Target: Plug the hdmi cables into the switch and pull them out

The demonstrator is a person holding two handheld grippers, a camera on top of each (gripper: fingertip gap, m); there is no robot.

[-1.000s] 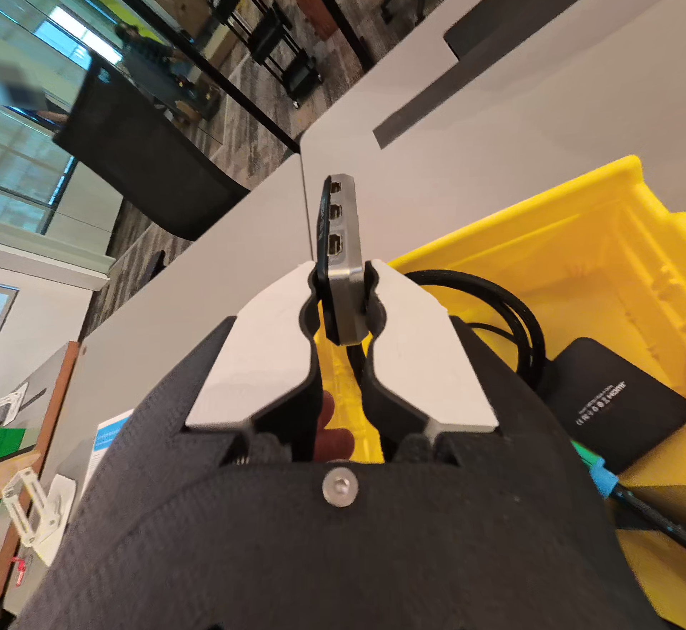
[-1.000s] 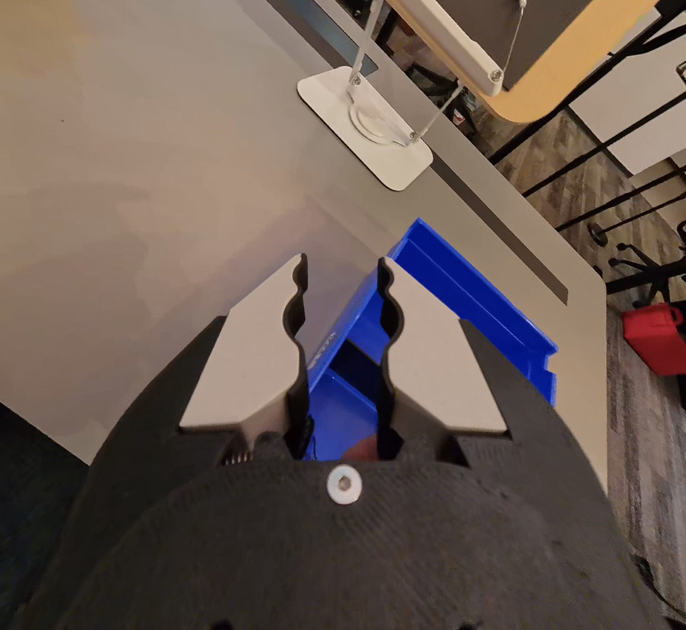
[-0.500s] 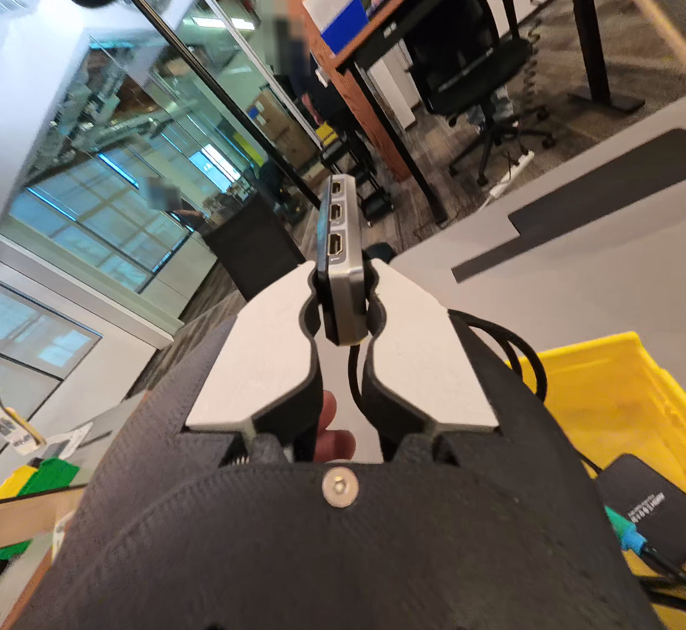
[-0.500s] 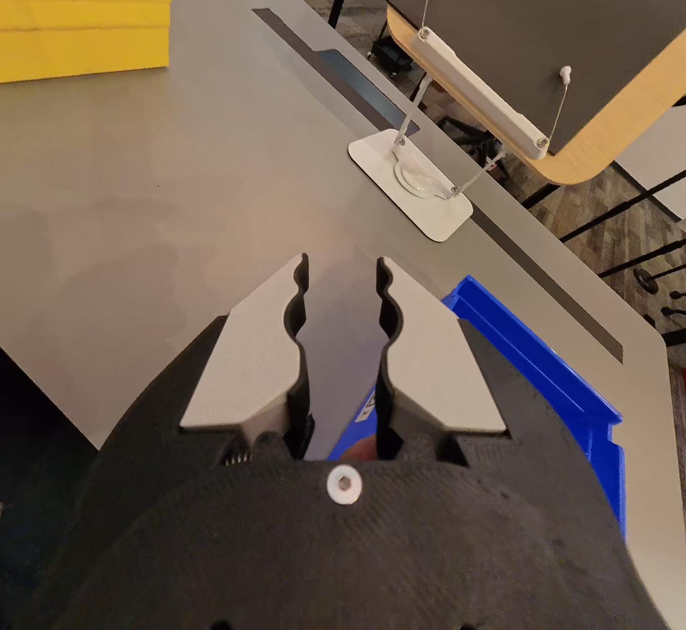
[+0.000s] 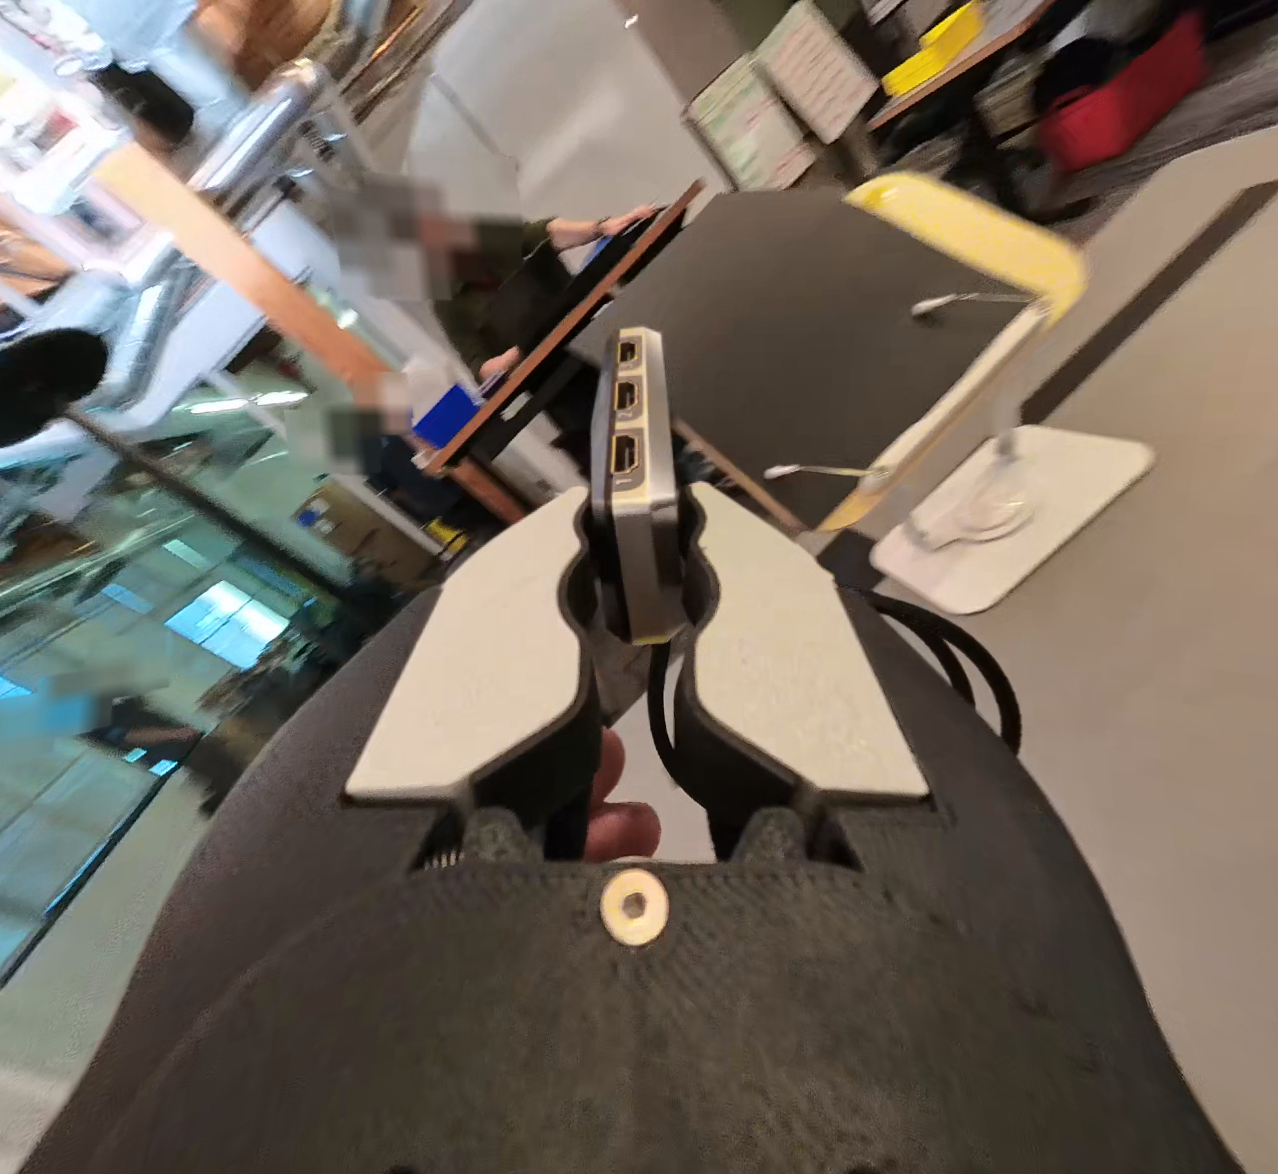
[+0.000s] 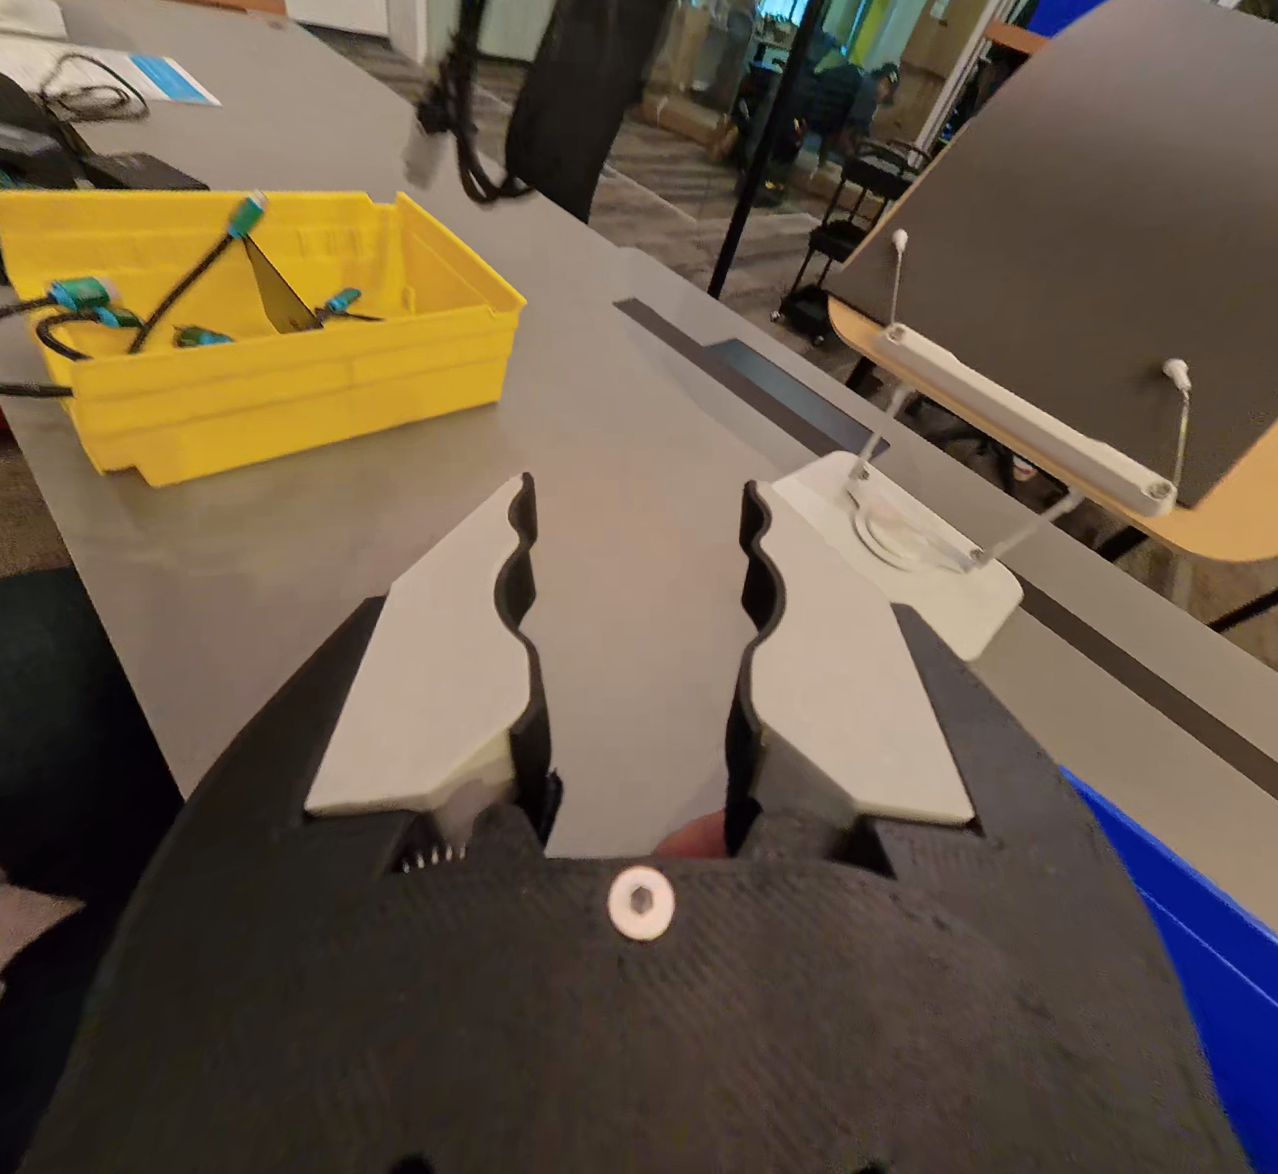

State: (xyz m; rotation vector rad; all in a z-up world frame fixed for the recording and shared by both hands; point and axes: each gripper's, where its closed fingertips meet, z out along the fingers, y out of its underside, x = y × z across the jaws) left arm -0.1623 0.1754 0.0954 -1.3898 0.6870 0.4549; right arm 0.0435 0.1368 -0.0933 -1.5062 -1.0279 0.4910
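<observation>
My left gripper [image 5: 637, 522] is shut on a grey HDMI switch [image 5: 633, 449], held on edge in the air with its three empty ports facing me. The switch's black cable [image 5: 968, 670] loops down to the right behind the gripper. My right gripper [image 6: 636, 505] is open and empty above the grey table [image 6: 622, 380]. Several HDMI cables with teal plugs [image 6: 90, 301] lie in a yellow bin [image 6: 276, 380] at the far left of the right wrist view. A blurred dark loop of cable [image 6: 477, 103] hangs in the air beyond the bin.
A white stand base [image 6: 899, 560] carrying a tilted dark board [image 6: 1072, 242] sits on the table to the right; it also shows in the left wrist view [image 5: 1003, 518]. A blue bin [image 6: 1203, 947] is at the lower right. Papers and black gear lie at the far left.
My left gripper has lifted the switch up and swung right, away from the yellow bin. My right gripper has tilted up from the blue bin and opened wider.
</observation>
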